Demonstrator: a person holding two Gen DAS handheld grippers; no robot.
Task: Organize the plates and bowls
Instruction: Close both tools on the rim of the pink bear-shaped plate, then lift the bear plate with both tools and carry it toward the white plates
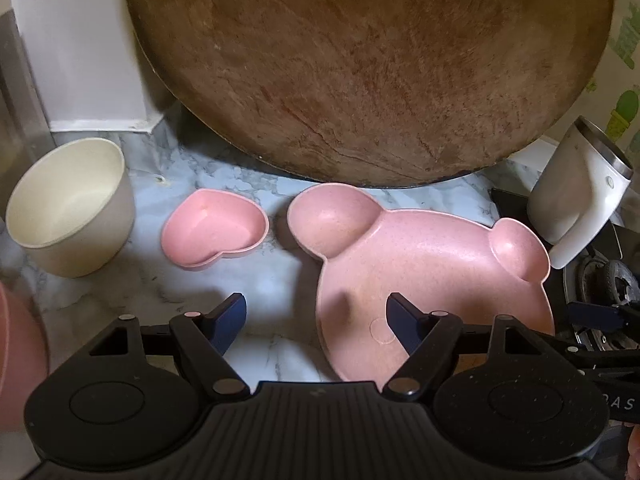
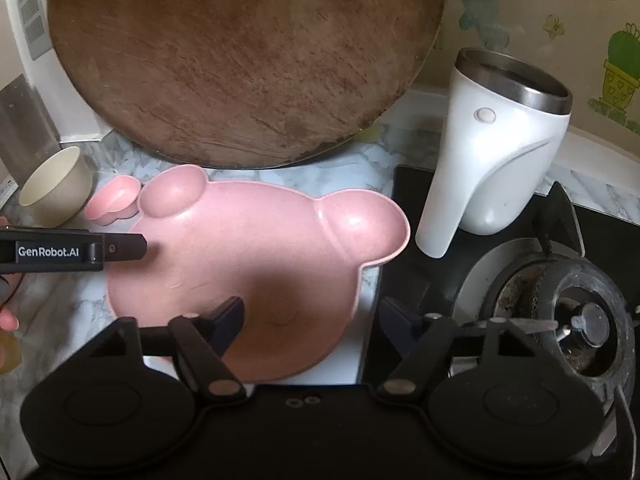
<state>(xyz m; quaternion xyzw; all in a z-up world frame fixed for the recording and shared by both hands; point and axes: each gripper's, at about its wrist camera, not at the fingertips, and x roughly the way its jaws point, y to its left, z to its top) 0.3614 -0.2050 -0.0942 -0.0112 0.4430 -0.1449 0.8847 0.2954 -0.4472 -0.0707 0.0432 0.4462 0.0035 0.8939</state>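
Looking from the right wrist, a gas burner [image 2: 576, 320] shows beside the white mug [image 2: 492, 152], while the left wrist alone shows the cream bowl [image 1: 70, 208] and heart-shaped bowl [image 1: 214, 228] clearly. The pink bear-shaped plate [image 1: 420, 276] lies flat on the marble bench [image 1: 248, 280] below a leaning wooden board [image 1: 368, 68]. Both the left gripper [image 1: 316, 320] and right gripper [image 2: 310, 320] hover with jaws wide open, holding nothing.

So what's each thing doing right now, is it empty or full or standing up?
Bear-shaped plate: flat on counter, empty.
Heart bowl: upright, empty.
Cream bowl: upright, empty.
White mug: upright on the stove edge; inside hidden.
Wooden board: standing on edge at the back.
Left hand-held gripper: open, holding nothing.
Right hand-held gripper: open, holding nothing.
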